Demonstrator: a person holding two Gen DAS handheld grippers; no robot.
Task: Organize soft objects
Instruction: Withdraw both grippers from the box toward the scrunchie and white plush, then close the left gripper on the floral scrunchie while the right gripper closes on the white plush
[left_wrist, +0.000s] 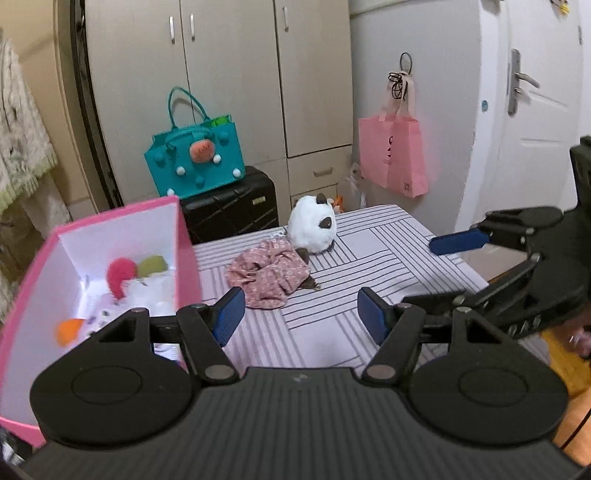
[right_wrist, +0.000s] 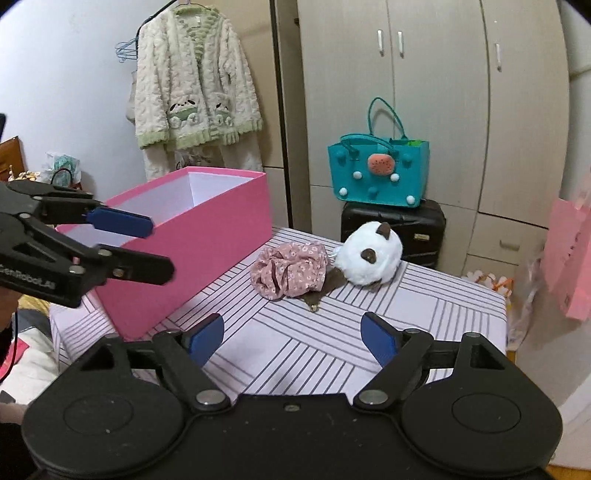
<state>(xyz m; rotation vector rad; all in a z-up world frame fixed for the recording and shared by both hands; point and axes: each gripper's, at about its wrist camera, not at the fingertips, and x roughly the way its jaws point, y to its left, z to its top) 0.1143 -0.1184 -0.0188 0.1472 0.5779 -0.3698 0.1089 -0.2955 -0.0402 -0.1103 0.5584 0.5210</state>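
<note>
both grippers, left (left_wrist: 301, 314) and right (right_wrist: 293, 338), hover jaws apart, empty, over the striped table (right_wrist: 332, 354); white plush toy (right_wrist: 369, 254) at twelve o'clock.

Both hand-held grippers, left (left_wrist: 301, 314) and right (right_wrist: 293, 338), gape empty.

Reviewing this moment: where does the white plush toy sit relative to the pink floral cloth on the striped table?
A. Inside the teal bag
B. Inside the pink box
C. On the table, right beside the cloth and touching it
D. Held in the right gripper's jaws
C: the white plush toy lies on the striped table against the pink floral cloth, outside the pink box, with neither gripper on it.
</note>
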